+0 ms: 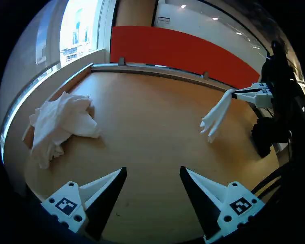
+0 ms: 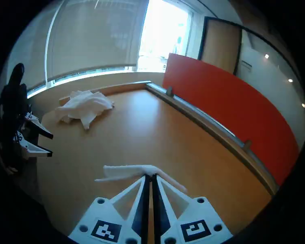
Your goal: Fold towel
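A white towel (image 1: 214,118) hangs in the air over the wooden table (image 1: 152,122), pinched at its top by my right gripper (image 1: 235,94), seen at the right in the left gripper view. In the right gripper view the same towel (image 2: 130,171) drapes across the tips of my right gripper (image 2: 149,177), whose fingers are shut on it. My left gripper (image 1: 152,171) stands open low over the table's near side, nothing between its fingers. It appears at the left edge of the right gripper view, as the left gripper (image 2: 51,145).
A crumpled pile of white towels (image 1: 61,124) lies at the table's far left corner, seen also as the pile (image 2: 85,105) near the window. A red partition (image 1: 185,51) and a raised rail (image 1: 160,71) bound the table's back. A dark-clothed person (image 1: 280,101) stands at the right.
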A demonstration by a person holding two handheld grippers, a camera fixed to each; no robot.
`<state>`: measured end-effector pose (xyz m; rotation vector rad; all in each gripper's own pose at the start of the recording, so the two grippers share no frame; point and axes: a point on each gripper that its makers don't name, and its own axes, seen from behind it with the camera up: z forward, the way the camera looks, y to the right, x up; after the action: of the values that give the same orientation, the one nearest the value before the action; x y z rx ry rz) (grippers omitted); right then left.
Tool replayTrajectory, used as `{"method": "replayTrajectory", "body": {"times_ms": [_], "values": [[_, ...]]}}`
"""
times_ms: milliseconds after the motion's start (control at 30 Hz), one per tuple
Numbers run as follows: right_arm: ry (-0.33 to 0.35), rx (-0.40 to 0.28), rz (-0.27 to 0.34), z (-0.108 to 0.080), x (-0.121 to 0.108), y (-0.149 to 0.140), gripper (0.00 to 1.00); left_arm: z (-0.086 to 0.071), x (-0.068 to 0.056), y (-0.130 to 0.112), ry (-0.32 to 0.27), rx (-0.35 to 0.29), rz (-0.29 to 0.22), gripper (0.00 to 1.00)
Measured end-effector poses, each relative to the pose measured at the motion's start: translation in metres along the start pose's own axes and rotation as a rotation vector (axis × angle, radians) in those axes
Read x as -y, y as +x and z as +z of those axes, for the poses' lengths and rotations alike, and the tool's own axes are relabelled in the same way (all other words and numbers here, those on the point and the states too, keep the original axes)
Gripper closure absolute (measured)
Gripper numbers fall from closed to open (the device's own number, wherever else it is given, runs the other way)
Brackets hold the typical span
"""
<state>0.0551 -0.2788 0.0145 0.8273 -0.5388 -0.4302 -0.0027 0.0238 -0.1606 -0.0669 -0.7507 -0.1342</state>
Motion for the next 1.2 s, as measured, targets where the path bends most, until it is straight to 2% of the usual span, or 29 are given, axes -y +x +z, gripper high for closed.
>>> {"method": "replayTrajectory", "body": {"times_ms": [300,633,1200], "values": [[-0.038,0.002,0.005,-0.020,-0.024,0.000,0.96,0.005,-0.007,0.005,-0.023,0.000,0.015,0.03],[-0.073,0.003,0.008,-0.049,-0.062,0.000,0.96,0.007,-0.010,0.009,-0.029,0.004,0.028,0.03],[-0.169,-0.005,0.055,-0.122,-0.147,-0.013,0.96,0.009,-0.009,0.012,-0.017,0.010,0.026,0.03]]}}
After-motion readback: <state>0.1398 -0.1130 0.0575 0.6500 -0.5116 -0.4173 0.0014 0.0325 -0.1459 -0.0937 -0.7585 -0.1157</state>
